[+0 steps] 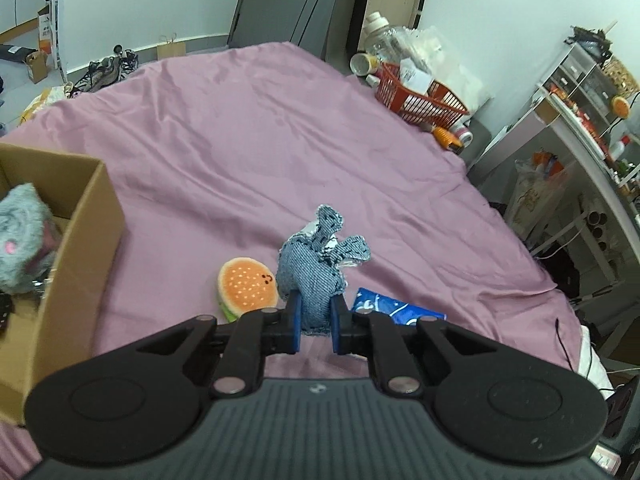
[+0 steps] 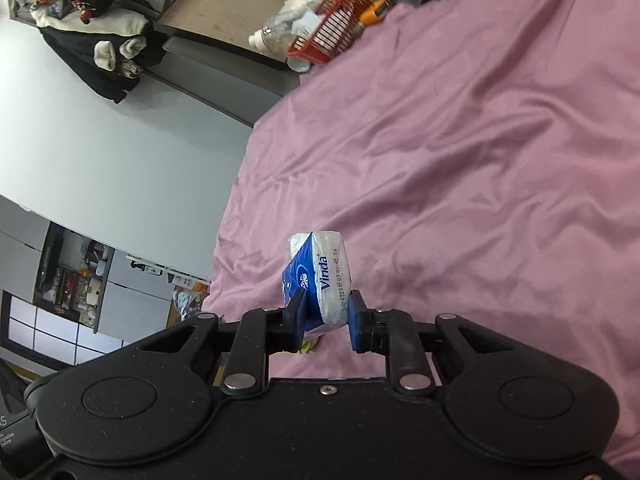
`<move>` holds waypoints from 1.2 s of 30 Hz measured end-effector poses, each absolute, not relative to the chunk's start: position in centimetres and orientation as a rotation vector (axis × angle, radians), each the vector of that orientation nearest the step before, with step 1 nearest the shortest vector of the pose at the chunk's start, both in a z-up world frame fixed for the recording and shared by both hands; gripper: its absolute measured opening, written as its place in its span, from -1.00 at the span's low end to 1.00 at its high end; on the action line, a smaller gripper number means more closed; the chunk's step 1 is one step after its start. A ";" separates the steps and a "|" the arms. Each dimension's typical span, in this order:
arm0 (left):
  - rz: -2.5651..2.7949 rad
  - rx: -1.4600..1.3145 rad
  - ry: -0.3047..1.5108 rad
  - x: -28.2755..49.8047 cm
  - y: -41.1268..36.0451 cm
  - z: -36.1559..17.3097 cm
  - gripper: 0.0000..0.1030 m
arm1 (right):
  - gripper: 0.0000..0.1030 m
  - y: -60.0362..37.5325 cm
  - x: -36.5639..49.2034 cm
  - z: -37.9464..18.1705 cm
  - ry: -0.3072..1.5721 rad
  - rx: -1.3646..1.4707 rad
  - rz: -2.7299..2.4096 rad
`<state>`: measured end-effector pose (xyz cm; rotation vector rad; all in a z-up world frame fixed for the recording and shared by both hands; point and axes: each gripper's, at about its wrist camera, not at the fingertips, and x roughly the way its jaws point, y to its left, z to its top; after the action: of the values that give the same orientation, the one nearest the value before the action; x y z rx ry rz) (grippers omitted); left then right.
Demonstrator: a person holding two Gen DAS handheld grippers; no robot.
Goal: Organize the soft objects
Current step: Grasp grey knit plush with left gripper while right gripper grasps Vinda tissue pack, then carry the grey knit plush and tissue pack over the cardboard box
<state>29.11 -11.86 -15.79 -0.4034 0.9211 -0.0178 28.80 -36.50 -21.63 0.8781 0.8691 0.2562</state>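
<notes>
Pink bedsheet [image 1: 240, 128] beneath both grippers: left gripper [image 1: 316, 320] jaws clamped on the denim toy [image 1: 310, 276], right gripper [image 2: 326, 320] jaws clamped on the tissue pack [image 2: 320, 276], both best carried level to the cardboard box [image 1: 80, 240] left of the toy.

I see wide bed under wrinkled mauve-pink sheet [image 1: 248, 128]. Open brown cardboard box [image 1: 86, 240] sits on sheet at my left. Round orange burger-shaped plush [image 1: 246, 284] lies near front edge. Beyond far right corner, red plastic mesh basket [image 1: 420, 98]; can't tell whether it rests on bed.
</notes>
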 end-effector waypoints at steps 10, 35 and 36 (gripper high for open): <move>-0.032 -0.426 0.890 25.9 -9.7 -12.8 -0.75 | -0.60 -34.5 26.7 -18.1 0.833 0.838 0.272; 0.021 -0.522 0.837 19.9 -0.2 -9.3 -0.74 | -0.60 -25.9 24.1 -12.8 0.800 0.716 0.361; 0.027 -0.530 0.837 19.8 0.4 -9.4 -0.74 | -0.60 -25.5 24.1 -12.7 0.803 0.713 0.364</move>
<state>19.76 0.44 -9.40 -0.5297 0.8371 0.0268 24.10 -25.51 -12.74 0.7130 0.8030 0.3640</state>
